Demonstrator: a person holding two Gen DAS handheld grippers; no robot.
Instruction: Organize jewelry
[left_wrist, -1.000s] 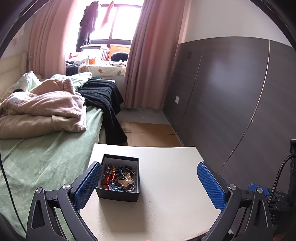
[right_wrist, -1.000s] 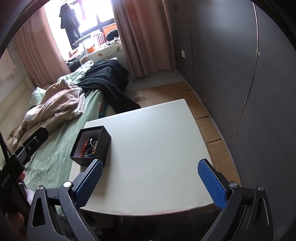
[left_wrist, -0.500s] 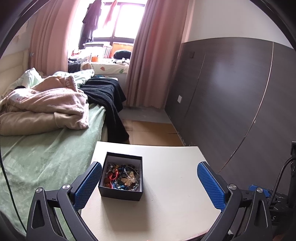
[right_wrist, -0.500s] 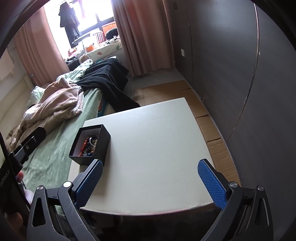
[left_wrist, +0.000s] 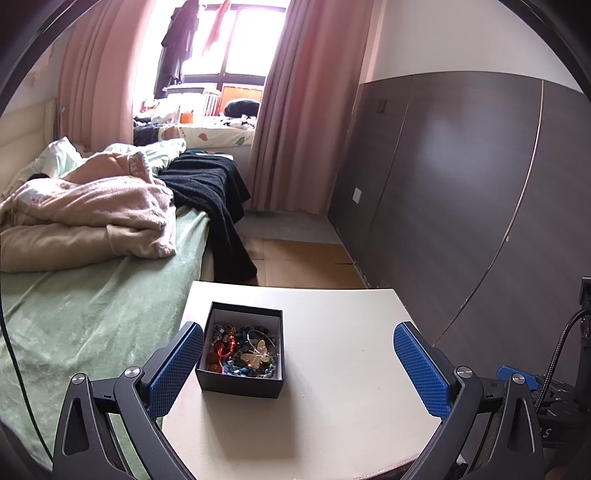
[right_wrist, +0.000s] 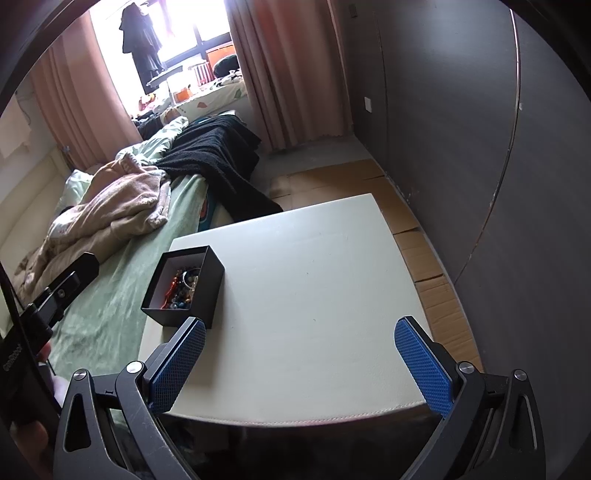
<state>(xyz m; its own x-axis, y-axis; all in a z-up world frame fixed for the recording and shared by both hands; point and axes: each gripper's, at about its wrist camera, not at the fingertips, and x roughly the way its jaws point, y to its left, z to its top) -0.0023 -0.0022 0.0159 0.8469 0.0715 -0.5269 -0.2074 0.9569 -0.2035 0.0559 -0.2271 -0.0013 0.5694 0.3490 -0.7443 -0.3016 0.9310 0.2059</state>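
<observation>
On the left side of the cream square table (left_wrist: 332, 369), close to the green-covered bed (left_wrist: 92, 314), stands the small open black cardboard box (left_wrist: 242, 384) with a tangled heap of beads, red cord and a pale butterfly-shaped piece (left_wrist: 255, 356) all lying inside it, and no jewelry shows on the bare tabletop; that fits either a pile waiting to be sorted or pieces already gathered into the box. The left gripper (left_wrist: 298, 363) and the right gripper (right_wrist: 300, 360) both hover over the table's near edge, jaws spread wide and holding nothing. The single pieces are too knotted to tell apart, no lid is in view, and in the right wrist view the box wall hides part of the heap.
</observation>
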